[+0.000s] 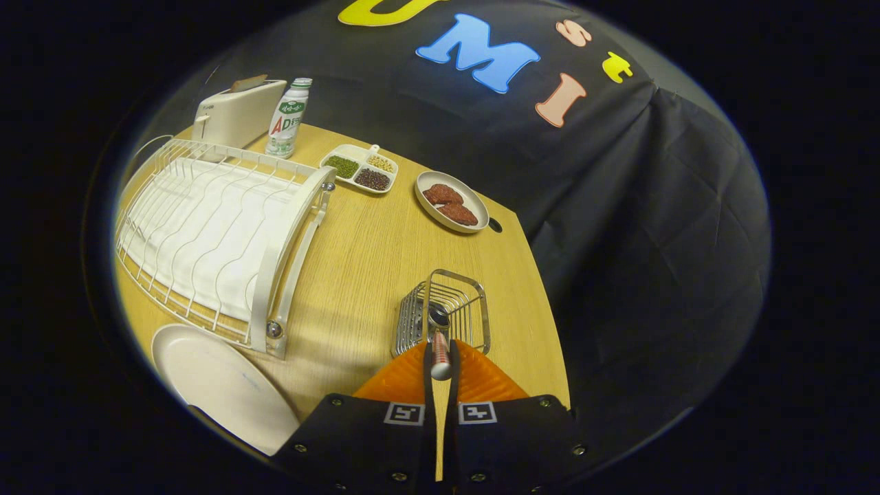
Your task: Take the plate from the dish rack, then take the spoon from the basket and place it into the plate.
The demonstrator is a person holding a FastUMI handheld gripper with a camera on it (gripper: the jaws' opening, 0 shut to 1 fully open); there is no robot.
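My gripper (440,361) is shut on the handle of the spoon (439,328); both fingers press it from either side. The spoon's dark metal bowl hangs just ahead of the fingertips, above the wire basket (474,290), which stands on the wooden table just beyond the fingers. The white plate (220,388) lies flat on the table to the left of the fingers, in front of the dish rack (220,240). The white wire dish rack stands behind the plate with no dishes in its slots.
Beyond the basket a bowl (452,202) holds two brown patties. A divided tray (359,168) of beans, a white bottle (288,118) and a toaster (237,113) stand along the back. The table's right edge (550,330) drops off beside the basket, with black cloth beyond.
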